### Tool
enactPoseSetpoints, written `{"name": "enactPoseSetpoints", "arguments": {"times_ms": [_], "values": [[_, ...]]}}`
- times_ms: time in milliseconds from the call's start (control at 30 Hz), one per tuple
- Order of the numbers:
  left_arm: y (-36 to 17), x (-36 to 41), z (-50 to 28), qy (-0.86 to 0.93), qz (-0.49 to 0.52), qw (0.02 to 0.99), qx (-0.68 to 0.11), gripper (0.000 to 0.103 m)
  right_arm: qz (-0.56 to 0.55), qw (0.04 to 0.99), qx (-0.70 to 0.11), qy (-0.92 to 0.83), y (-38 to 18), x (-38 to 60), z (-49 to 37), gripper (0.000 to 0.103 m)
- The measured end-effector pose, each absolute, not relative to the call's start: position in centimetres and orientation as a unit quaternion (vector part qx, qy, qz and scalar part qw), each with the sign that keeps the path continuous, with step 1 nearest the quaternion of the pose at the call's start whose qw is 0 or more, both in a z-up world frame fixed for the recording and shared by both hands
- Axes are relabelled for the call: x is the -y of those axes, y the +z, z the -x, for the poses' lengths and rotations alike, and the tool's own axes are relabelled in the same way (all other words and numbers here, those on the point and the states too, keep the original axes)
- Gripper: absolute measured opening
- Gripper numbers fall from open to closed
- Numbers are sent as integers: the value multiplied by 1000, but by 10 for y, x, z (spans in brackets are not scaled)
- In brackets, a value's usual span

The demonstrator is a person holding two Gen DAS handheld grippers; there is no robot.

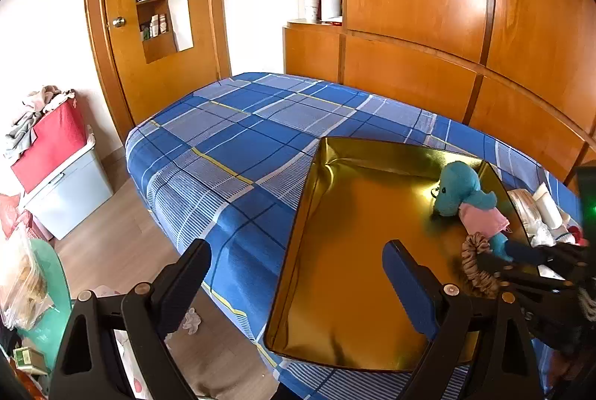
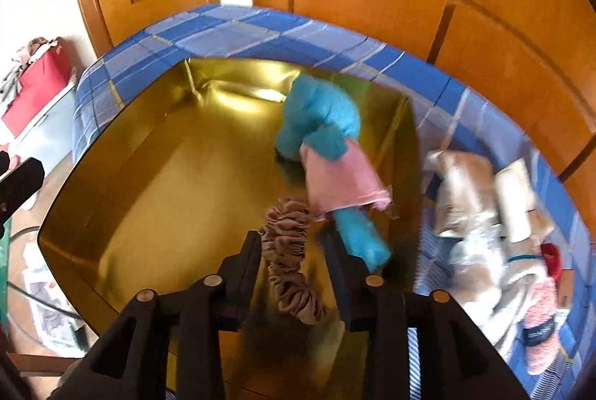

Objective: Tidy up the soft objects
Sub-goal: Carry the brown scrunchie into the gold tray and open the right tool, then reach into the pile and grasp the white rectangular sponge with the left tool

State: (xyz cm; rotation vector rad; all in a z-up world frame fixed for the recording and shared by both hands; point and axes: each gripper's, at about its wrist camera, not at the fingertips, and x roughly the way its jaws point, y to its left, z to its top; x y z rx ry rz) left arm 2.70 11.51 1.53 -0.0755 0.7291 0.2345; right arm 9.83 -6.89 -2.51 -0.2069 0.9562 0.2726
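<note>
we let the right gripper [image 2: 294, 251], jaws parted around the scrunchie [image 2: 290, 258], release it fully inside the gold box [image 2: 149, 158], clear of the plush toy [image 2: 324, 124]. our left gripper [image 1: 298, 273] waits wide apart, holding nothing.

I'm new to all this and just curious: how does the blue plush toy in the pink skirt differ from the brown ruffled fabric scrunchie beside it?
The blue plush toy in the pink skirt is the bigger, bulkier one; the brown ruffled fabric scrunchie is a thin gathered loop. The toy is blue and pink, the scrunchie plain brown. The toy lies free in the shiny gold box, while the scrunchie hangs between the right gripper fingers. Both are soft and over the box.
</note>
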Motion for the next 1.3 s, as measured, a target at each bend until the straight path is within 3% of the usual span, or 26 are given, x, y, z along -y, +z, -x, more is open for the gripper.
{"name": "enactPoseSetpoints", "arguments": {"times_ms": [233, 767, 1300], "values": [[16, -114, -27, 117, 35, 927, -355, 94, 110, 913, -380, 102, 16, 70, -70, 50], [22, -100, -22, 118, 11, 928, -352, 95, 90, 946, -302, 72, 69, 82, -40, 50], [36, -66, -30, 72, -18, 936, -344, 95, 57, 947, -313, 48, 63, 135, -44, 50]]}}
